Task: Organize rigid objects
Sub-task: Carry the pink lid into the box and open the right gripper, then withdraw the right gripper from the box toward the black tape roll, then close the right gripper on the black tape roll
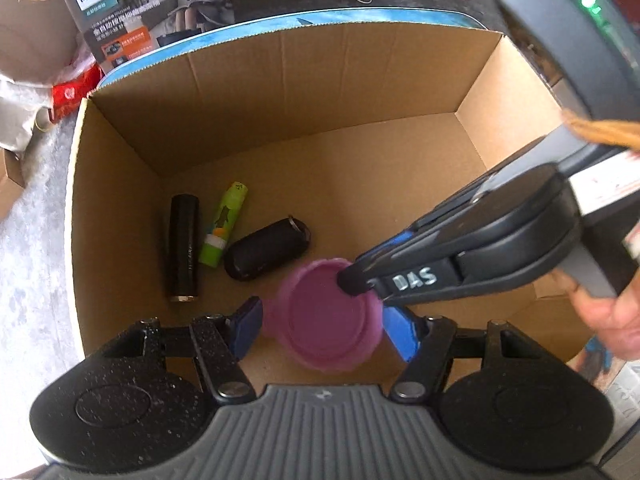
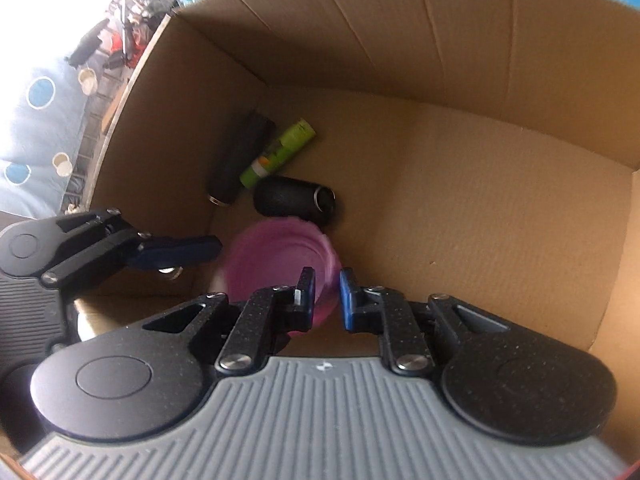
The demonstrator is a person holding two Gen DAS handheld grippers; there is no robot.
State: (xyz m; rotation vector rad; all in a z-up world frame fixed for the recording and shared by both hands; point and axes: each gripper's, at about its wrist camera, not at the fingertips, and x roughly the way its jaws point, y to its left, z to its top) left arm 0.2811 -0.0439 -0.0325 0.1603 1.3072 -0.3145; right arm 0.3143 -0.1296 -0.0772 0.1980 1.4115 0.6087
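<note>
1. We hold the left gripper [image 1: 320,328] low over the near end of the cardboard box [image 1: 280,92], pointing down into it. Its blue pads [image 1: 246,326] stand wide apart on either side of the pink bowl [image 1: 320,320], and we cannot tell whether either pad touches it.
2. Our right gripper [image 2: 324,300] reaches into the box from the right, angled down toward the bowl. In the left wrist view its dark tip [image 1: 354,280] sits at the bowl's far rim, and a hand [image 1: 608,320] shows behind its handle.
3. From the right wrist view, the right gripper's blue pads [image 2: 348,300] are only narrowly apart with the bowl's rim [image 2: 320,300] at the gap. The bowl is blurred, so we cannot tell whether the jaws clamp it.
4. The pink bowl hangs or rests just above the box floor near the box's near wall; contact with the floor is unclear.
5. Beyond the bowl, toward the box's left wall, three things lie on the floor: a black oval case [image 1: 266,254] closest to the bowl, a green tube [image 1: 224,230] beside it, and a black cylinder [image 1: 184,248] nearest the wall.
6. Outside the box, past its far left corner, a Philips carton [image 1: 108,12] stands upright, with a red packet [image 1: 76,94] near it. A grey floor [image 1: 36,208] runs along the box's left side.
</note>
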